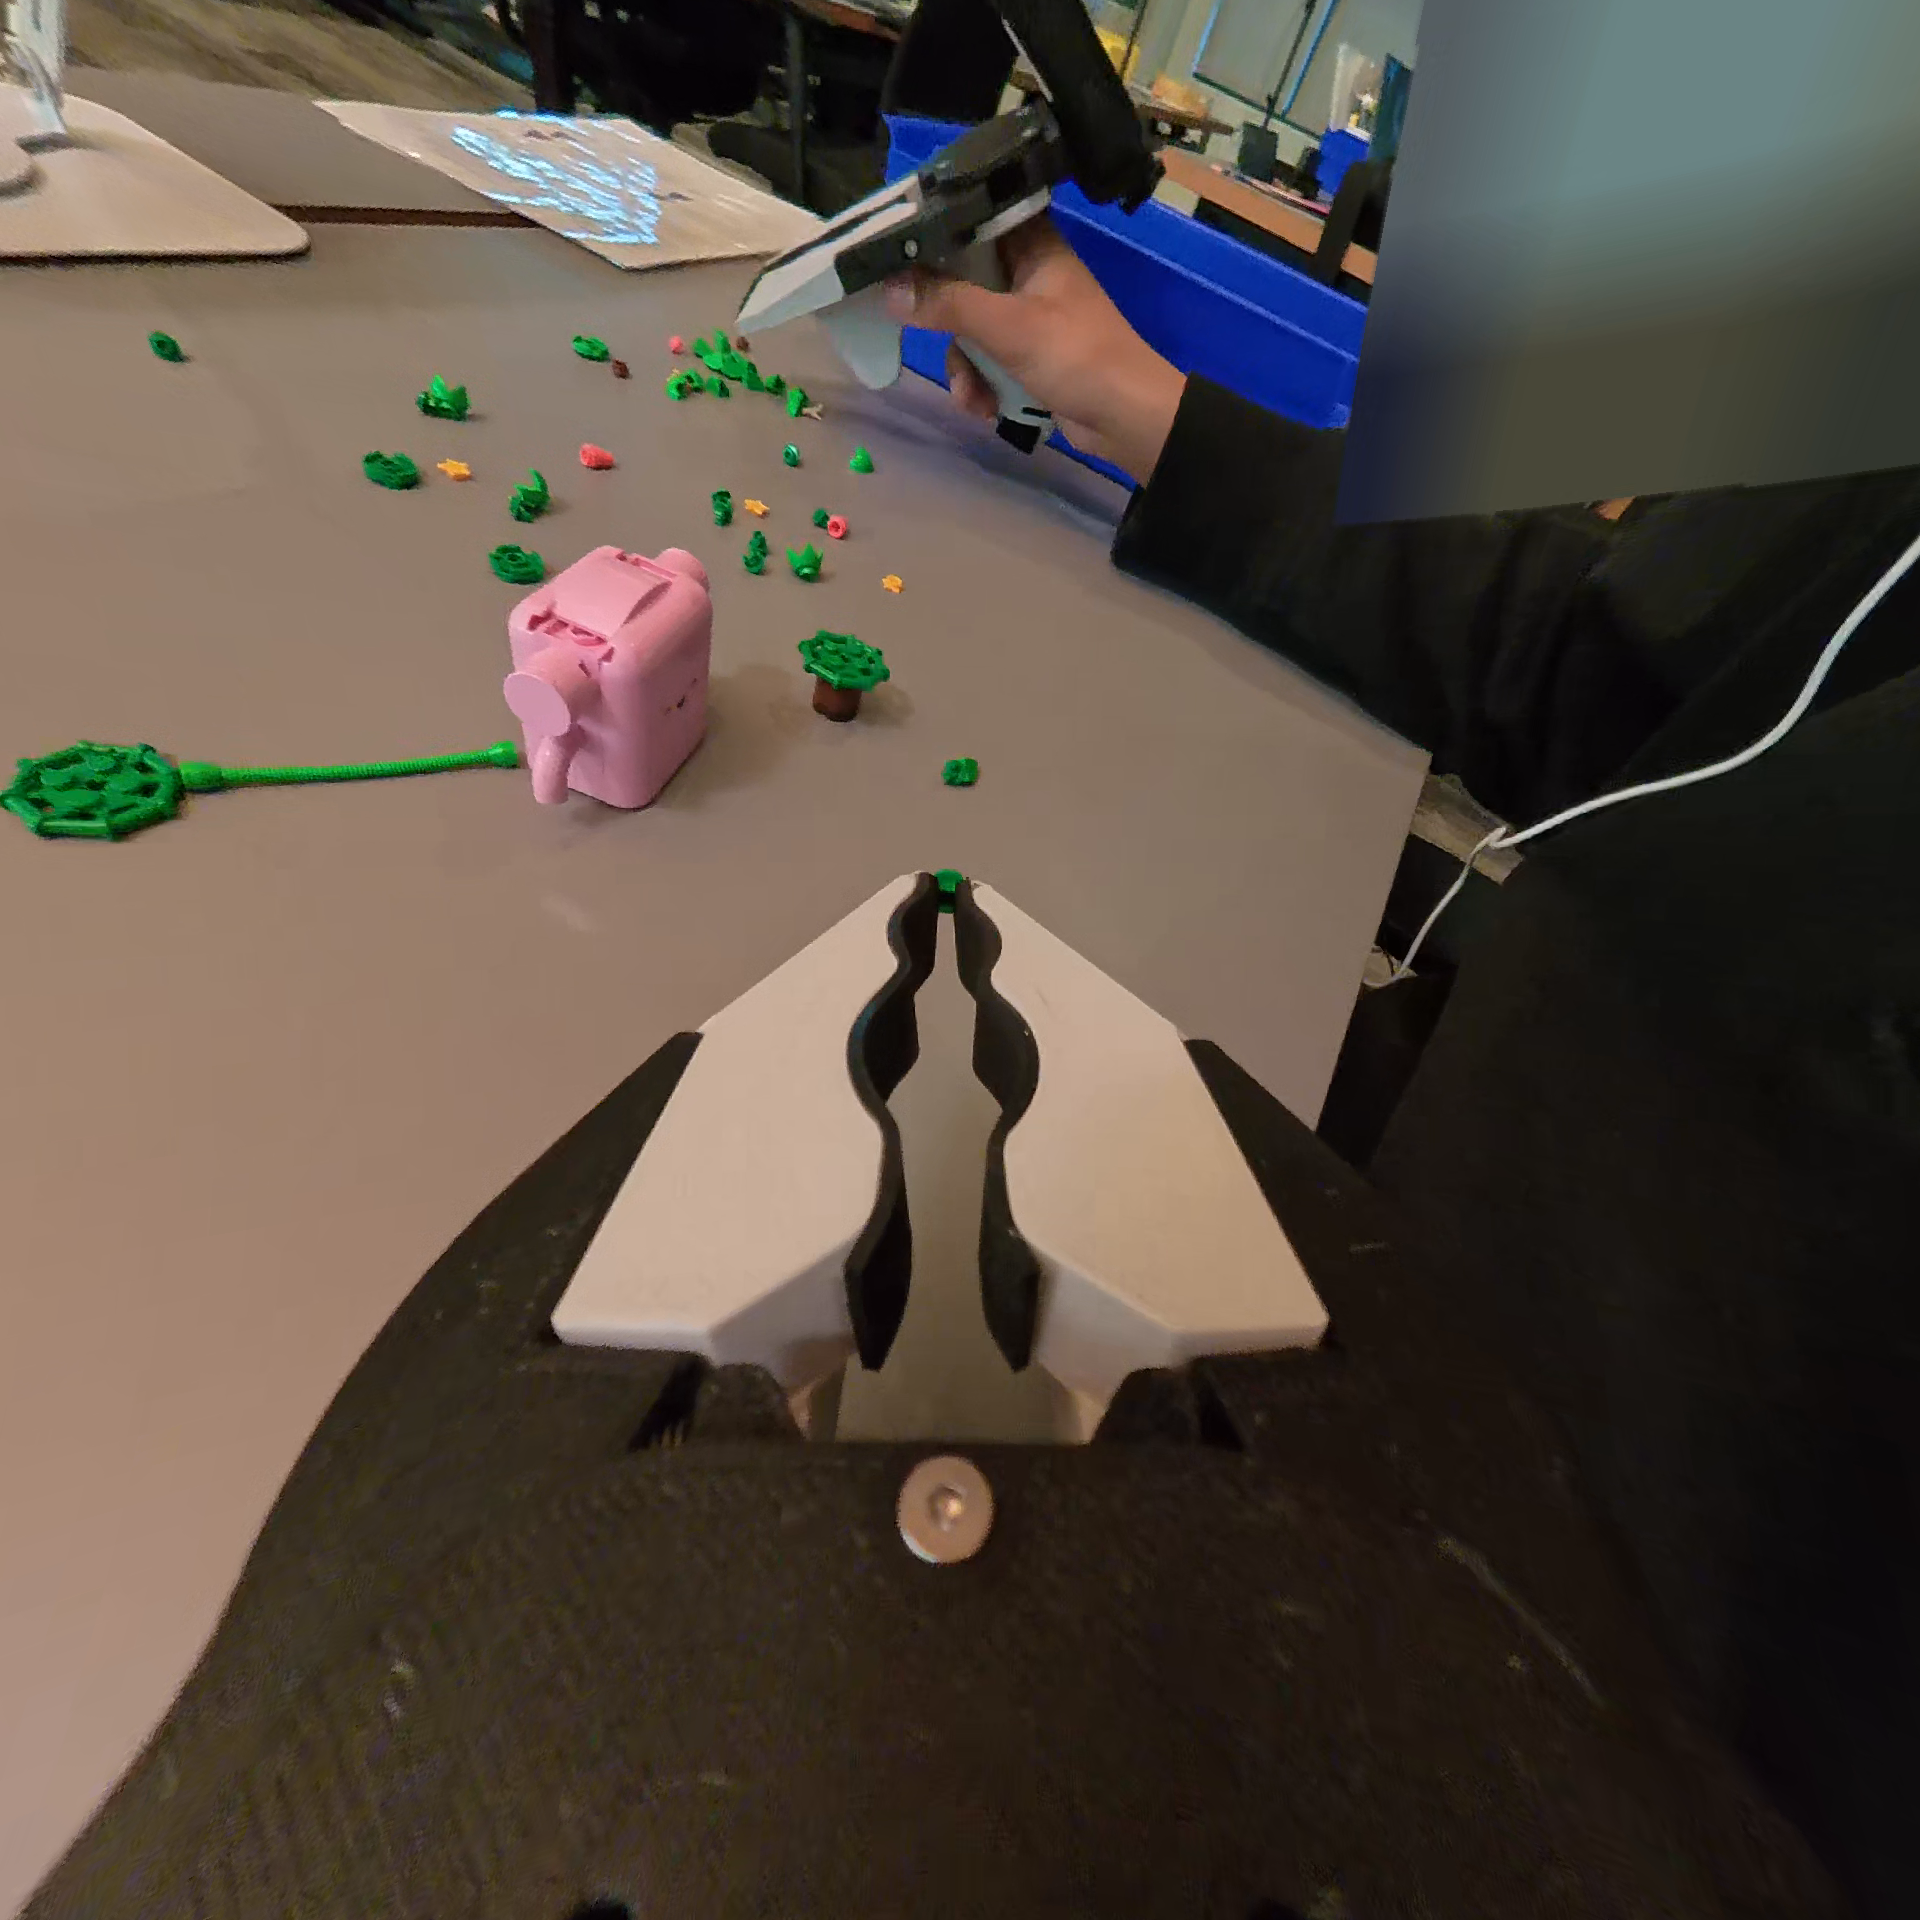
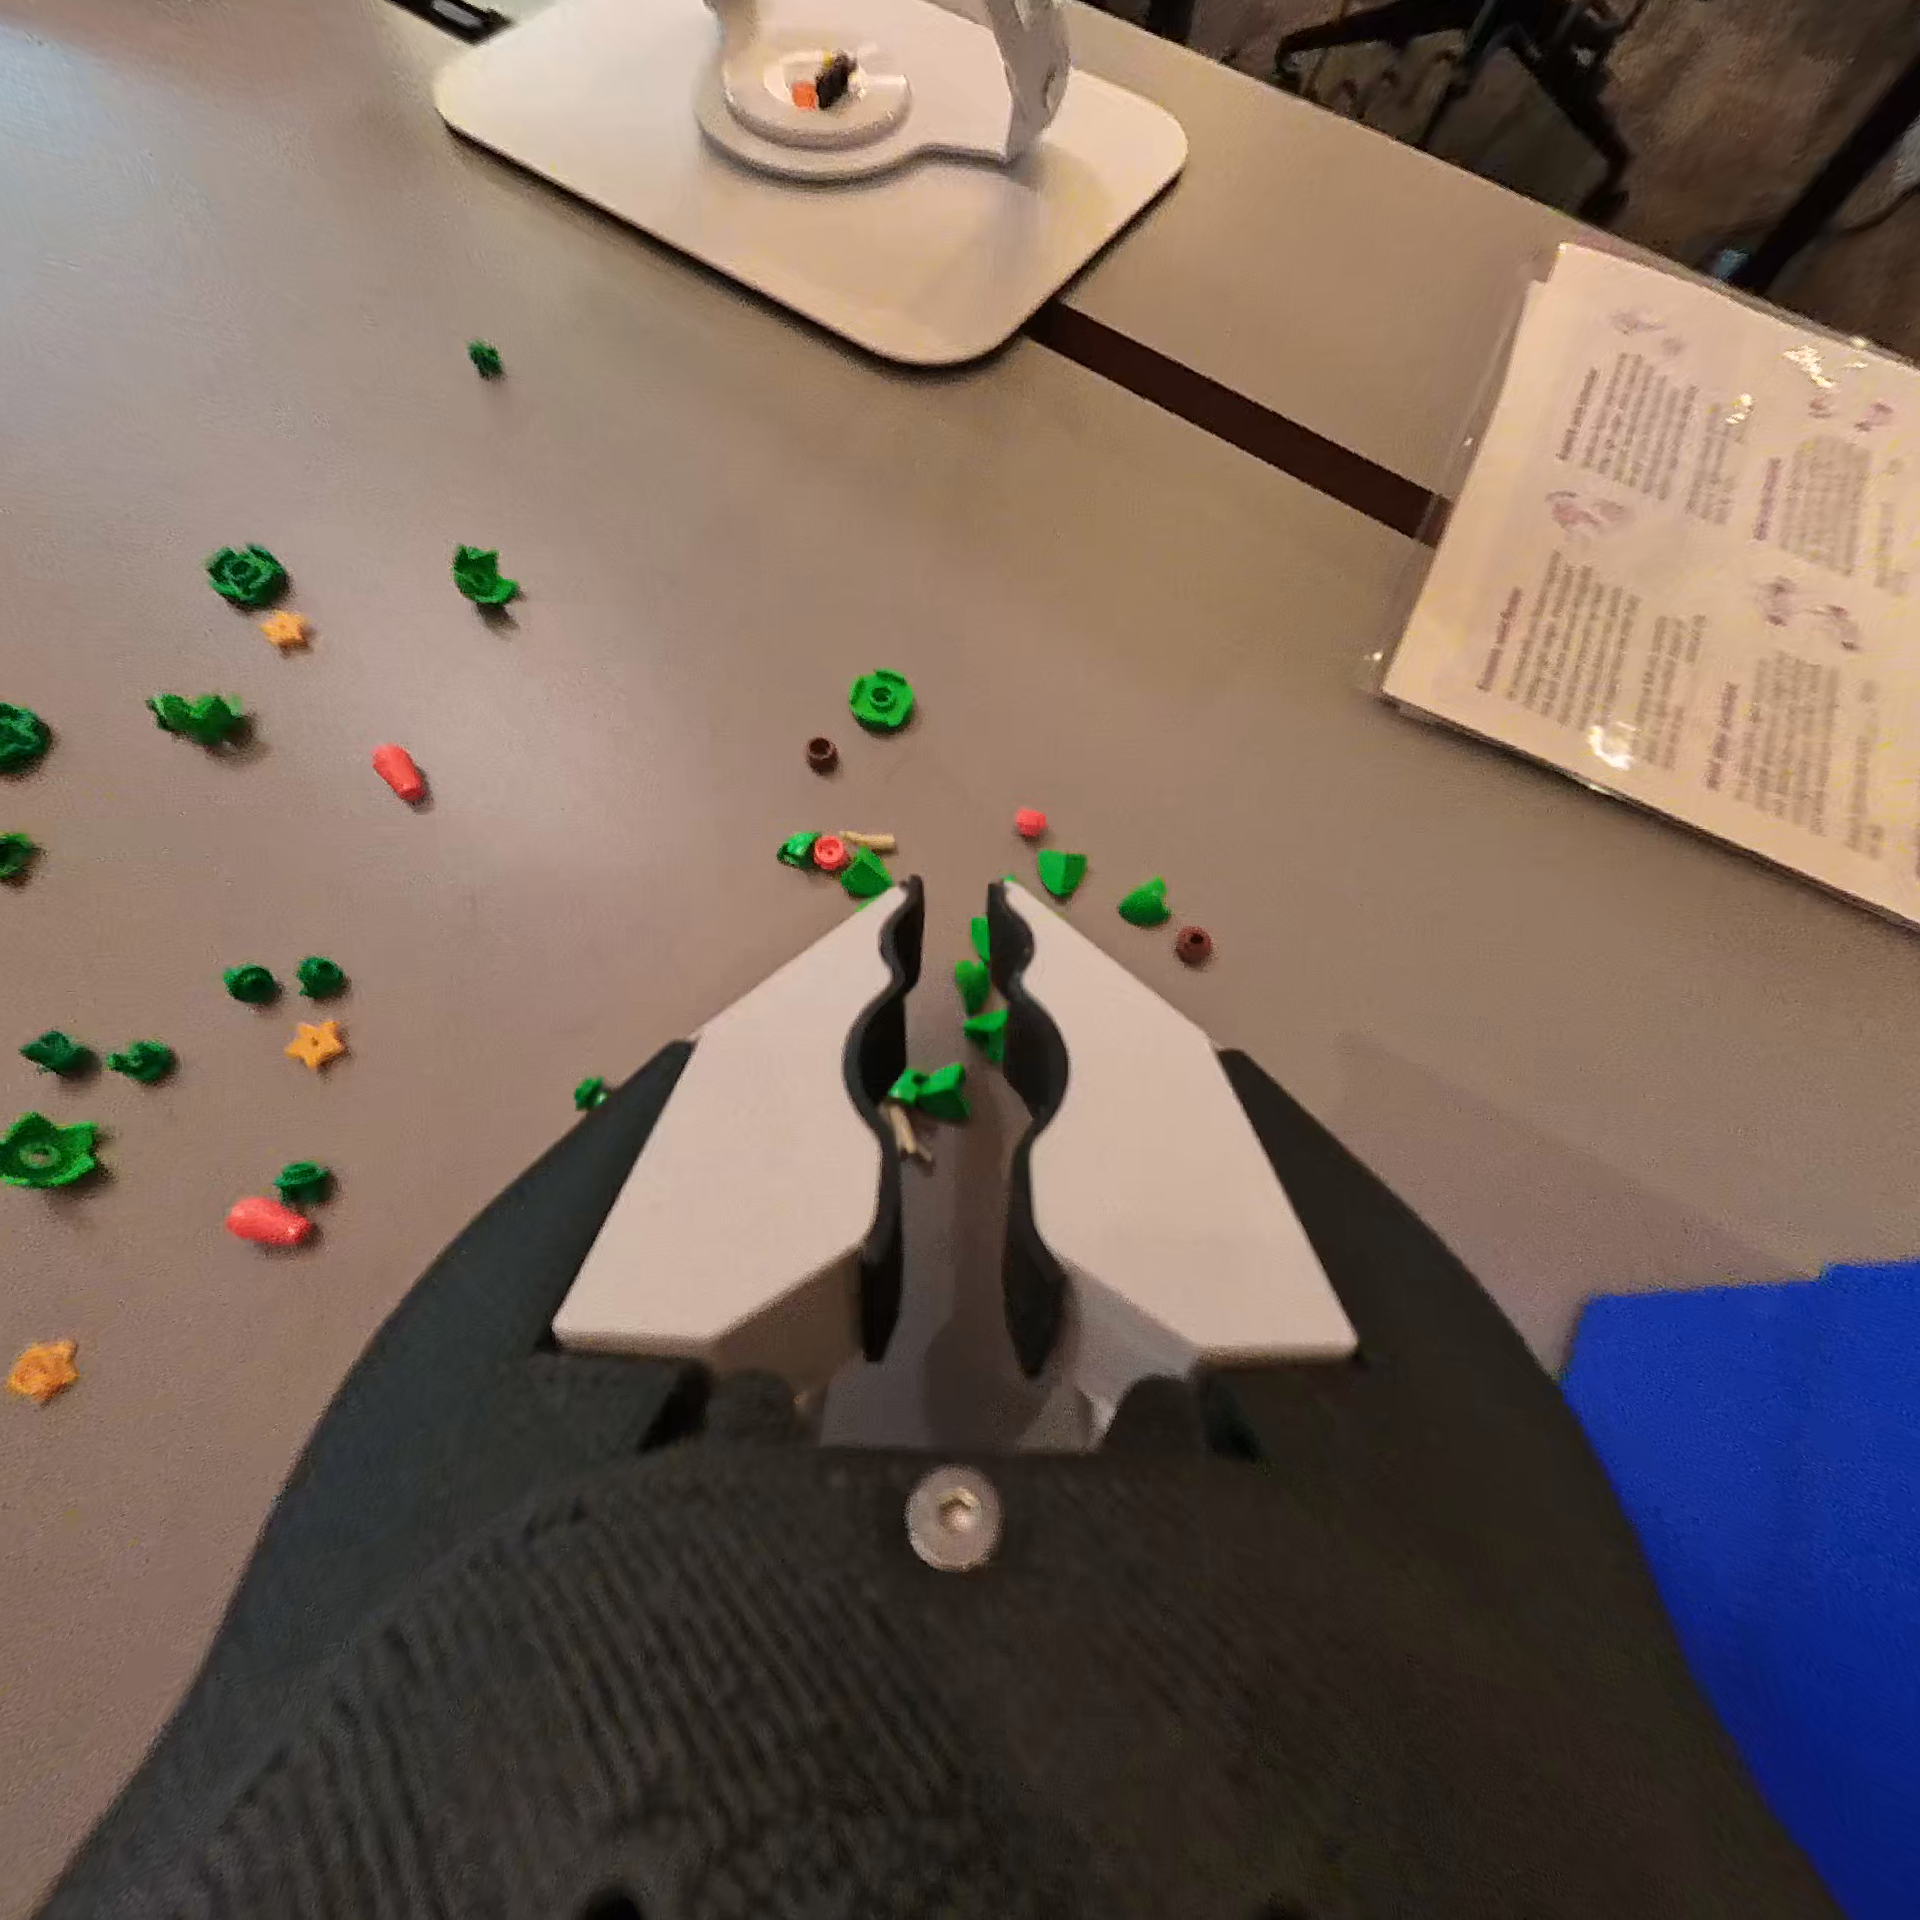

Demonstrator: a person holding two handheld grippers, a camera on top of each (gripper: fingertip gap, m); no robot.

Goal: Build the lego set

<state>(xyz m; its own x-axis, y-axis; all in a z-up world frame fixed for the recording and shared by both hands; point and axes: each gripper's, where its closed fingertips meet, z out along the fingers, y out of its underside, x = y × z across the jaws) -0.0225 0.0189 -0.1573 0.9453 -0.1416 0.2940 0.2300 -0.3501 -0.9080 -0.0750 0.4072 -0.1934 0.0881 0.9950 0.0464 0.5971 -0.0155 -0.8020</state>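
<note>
Closest to us in the left wrist view, our left gripper (image 1: pixel 945 885) is clenched on a small green stud piece (image 1: pixel 947 882), pinched at the very tips with only its top showing, so we cannot tell its long axis. Ahead of those tips and to their left stands the pink cube-shaped build (image 1: pixel 613 675); a green cord (image 1: pixel 343 771) runs leftward from it to a green web-like disc (image 1: pixel 88 790). Just right of the cube, a small tree (image 1: pixel 842 673) with a brown trunk stands upright.

Our right gripper (image 2: pixel 954 888) is released, its jaws a narrow gap apart and hovering over a cluster of green leaf pieces (image 2: pixel 971 987). These lie directly under and between the fingers, toward the right finger's pad. More leaves (image 2: pixel 1060 871) sit just beyond the right tip, and a red stud (image 2: pixel 829 852) just beyond the left tip.

We judge the coming move turns on that cluster: the right gripper is far nearer to it, needing mainly to drop and close. The left gripper's held piece sits nearer the cube.

A printed sheet in a clear sleeve (image 2: pixel 1683 582) lies far right of the fingers. No brand marks are visible on the pieces.
</note>
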